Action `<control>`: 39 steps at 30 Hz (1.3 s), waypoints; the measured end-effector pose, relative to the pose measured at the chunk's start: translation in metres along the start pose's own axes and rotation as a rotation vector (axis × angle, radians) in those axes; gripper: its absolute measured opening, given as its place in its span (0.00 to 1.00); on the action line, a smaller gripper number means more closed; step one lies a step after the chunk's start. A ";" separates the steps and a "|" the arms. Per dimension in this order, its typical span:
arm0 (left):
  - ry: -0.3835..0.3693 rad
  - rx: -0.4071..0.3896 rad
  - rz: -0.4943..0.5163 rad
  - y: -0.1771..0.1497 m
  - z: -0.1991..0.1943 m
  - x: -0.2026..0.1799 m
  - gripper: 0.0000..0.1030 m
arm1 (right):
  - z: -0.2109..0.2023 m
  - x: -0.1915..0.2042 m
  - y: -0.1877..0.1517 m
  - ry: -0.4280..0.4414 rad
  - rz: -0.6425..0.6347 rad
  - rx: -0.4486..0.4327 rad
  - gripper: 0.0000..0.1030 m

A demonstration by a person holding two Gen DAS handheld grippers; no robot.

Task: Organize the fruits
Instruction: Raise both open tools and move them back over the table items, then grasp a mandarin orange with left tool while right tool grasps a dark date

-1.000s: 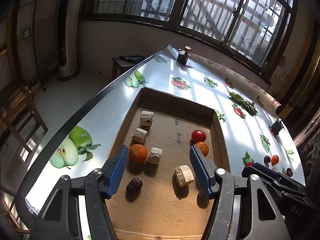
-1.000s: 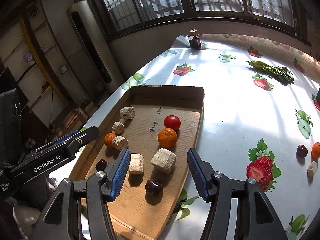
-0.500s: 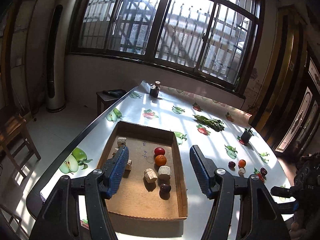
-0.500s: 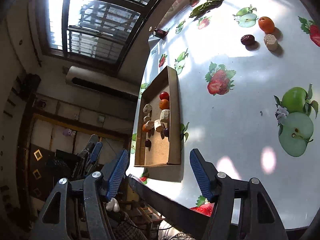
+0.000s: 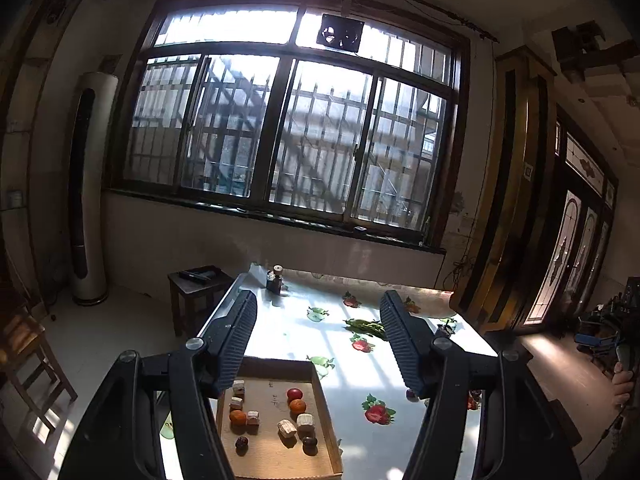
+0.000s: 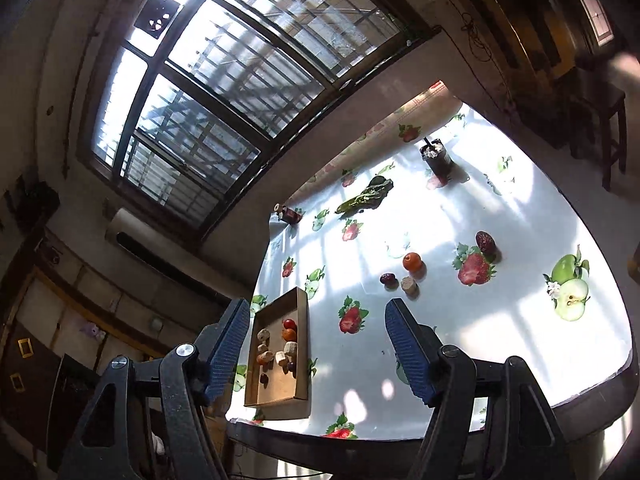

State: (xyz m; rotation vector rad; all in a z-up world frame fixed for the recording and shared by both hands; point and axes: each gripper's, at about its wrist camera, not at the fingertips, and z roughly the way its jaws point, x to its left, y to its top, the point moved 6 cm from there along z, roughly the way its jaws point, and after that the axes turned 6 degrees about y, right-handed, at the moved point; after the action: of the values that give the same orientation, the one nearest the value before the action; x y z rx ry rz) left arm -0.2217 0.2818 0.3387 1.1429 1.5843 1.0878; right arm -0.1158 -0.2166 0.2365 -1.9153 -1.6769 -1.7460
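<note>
A shallow cardboard tray lies on the fruit-print tablecloth. In it are a red tomato, two oranges, dark dates and several beige blocks. Loose on the cloth are an orange, a beige block and two dates. My left gripper is open and empty, high above and behind the tray. My right gripper is open and empty, well back from the table edge.
A green leafy vegetable, a small dark jar and a dark cup stand at the far side of the table. A stool and a wooden chair are left of the table.
Both grippers have pulled up and far back from the tray, still open and empty. The fruits have not moved.
</note>
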 end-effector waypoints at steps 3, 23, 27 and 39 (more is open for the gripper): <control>0.069 -0.027 0.031 0.044 -0.011 0.012 0.62 | -0.035 0.020 0.051 -0.064 -0.030 -0.081 0.73; 0.149 0.172 0.162 0.051 0.167 -0.040 0.80 | -0.016 0.002 0.174 -0.614 -0.203 -0.192 0.91; -0.040 0.320 0.170 -0.044 0.236 -0.107 0.80 | 0.071 -0.076 0.125 -0.523 -0.141 -0.028 0.91; -0.301 0.733 0.275 -0.280 0.320 -0.256 0.38 | 0.226 -0.219 0.006 -0.465 -0.102 0.125 0.64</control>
State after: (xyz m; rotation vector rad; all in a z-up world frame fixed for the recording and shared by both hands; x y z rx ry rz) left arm 0.0784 0.0295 0.0351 1.9518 1.6489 0.4422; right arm 0.0906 -0.2132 -0.0007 -2.3415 -1.9968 -1.2436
